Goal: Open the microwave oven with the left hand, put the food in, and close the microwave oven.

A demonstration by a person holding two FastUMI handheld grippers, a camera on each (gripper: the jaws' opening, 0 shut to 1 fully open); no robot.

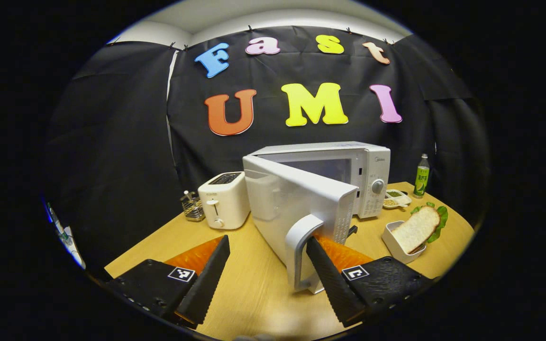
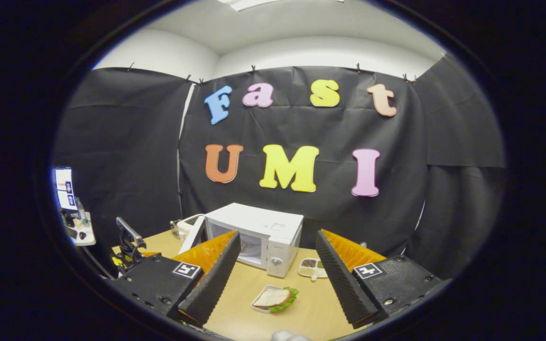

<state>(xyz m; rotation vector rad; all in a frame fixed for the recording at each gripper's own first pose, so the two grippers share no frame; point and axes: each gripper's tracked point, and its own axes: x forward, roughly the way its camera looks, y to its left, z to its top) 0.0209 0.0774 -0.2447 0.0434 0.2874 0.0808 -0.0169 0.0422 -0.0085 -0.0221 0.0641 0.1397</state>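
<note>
Our left tool [image 1: 266,265] is spread wide, one finger hooked behind the door handle [image 1: 301,255] of the microwave [image 1: 349,170], gripping nothing. The door [image 1: 296,208] stands partly open, so we should swing it steadily outward without dragging the oven. Our right tool [image 2: 277,272] hangs released above the sandwich [image 2: 273,298], probably in a small tray. The wooden tabletop [image 1: 249,289] also carries a toaster [image 1: 223,199] and bottle [image 1: 422,176].

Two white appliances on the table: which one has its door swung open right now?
The microwave oven: its door stands swung out with the left gripper at the handle. The smaller toaster beside it has no door.
</note>
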